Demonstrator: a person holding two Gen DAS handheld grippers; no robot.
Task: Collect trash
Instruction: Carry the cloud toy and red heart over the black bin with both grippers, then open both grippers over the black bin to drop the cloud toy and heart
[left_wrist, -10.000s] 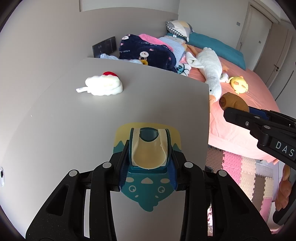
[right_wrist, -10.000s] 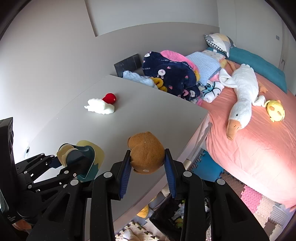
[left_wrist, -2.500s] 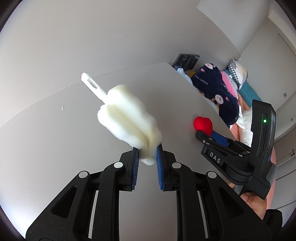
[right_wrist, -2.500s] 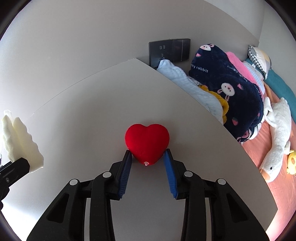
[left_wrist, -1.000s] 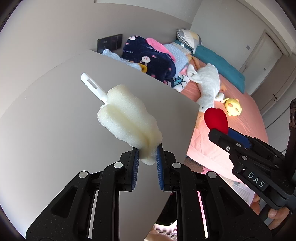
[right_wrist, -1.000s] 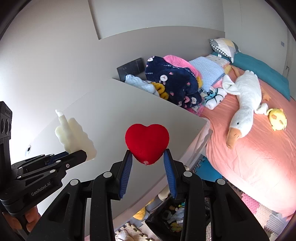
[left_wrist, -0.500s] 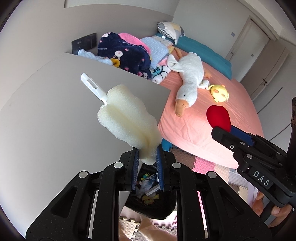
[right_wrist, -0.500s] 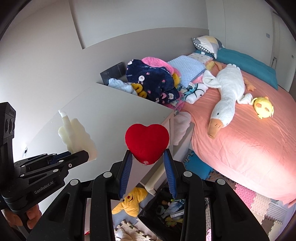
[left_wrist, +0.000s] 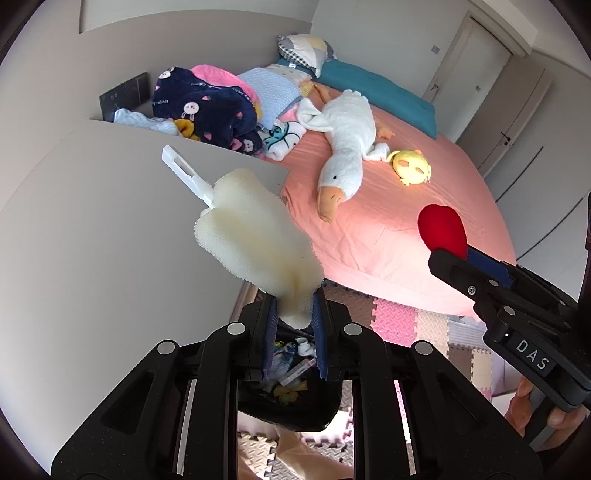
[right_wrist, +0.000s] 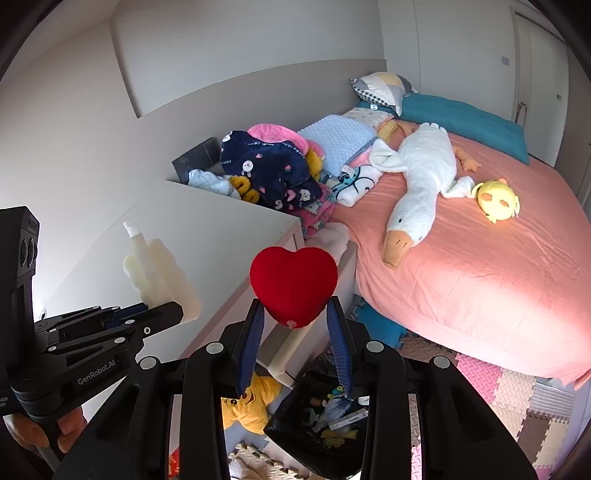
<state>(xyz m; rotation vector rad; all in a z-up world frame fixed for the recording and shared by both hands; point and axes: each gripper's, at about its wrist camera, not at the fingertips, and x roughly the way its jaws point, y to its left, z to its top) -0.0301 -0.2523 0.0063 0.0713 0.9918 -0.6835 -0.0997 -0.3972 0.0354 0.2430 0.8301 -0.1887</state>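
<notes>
My left gripper (left_wrist: 294, 309) is shut on a cream sponge brush (left_wrist: 255, 243) with a white plastic handle, held in the air past the table edge. It also shows in the right wrist view (right_wrist: 159, 273). My right gripper (right_wrist: 294, 320) is shut on a red heart cushion (right_wrist: 293, 284), which also shows in the left wrist view (left_wrist: 443, 230). A black trash bin (right_wrist: 295, 439) with several items inside stands on the floor right below both grippers; it also shows in the left wrist view (left_wrist: 325, 413).
The grey table (left_wrist: 92, 240) lies to the left, its edge beside the bin. A pink bed (right_wrist: 480, 266) with a white goose plush (right_wrist: 417, 184), a yellow chick (right_wrist: 496, 201) and piled blankets (right_wrist: 269, 166) fills the right. Foam floor mats (left_wrist: 391, 317) and a yellow plush (right_wrist: 255, 398) lie below.
Both grippers have carried the sponge brush and the red heart from above the table out past its edge. The black bin on the floor now shows below them.
</notes>
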